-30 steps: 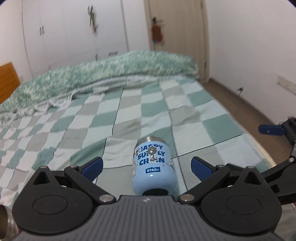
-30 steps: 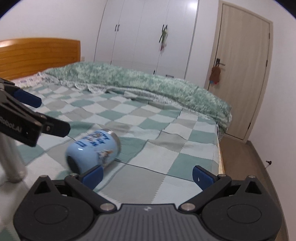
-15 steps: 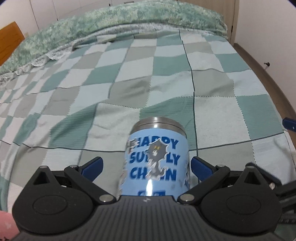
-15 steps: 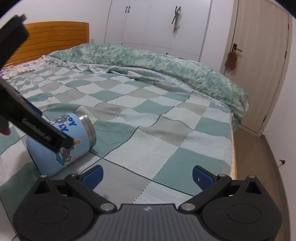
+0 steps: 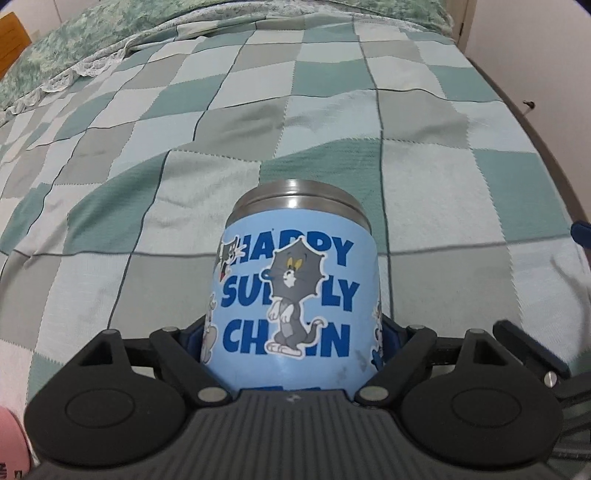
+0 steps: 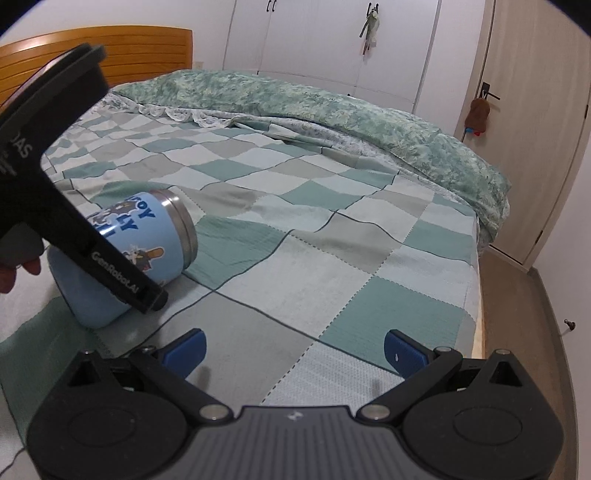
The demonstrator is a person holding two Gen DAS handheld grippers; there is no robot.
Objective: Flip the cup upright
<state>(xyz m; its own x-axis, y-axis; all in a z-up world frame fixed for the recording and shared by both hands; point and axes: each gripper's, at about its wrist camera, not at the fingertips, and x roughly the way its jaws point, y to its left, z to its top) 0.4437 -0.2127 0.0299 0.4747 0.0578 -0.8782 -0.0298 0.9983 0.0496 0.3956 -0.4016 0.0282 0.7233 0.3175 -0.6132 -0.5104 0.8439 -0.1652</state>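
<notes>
The left wrist camera sat low and very close behind the cup (image 5: 295,295), looking along the bed (image 5: 332,110) toward the rumpled duvet (image 5: 92,33). The right wrist camera stood farther back, right of the cup (image 6: 136,251), facing the wardrobe (image 6: 314,40) and door (image 6: 535,110). Both views shared the cup and the checked bed.

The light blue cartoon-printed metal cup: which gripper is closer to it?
Left. The left gripper clamps the light blue cup between its fingers; the right gripper stands off beside it, open.
</notes>
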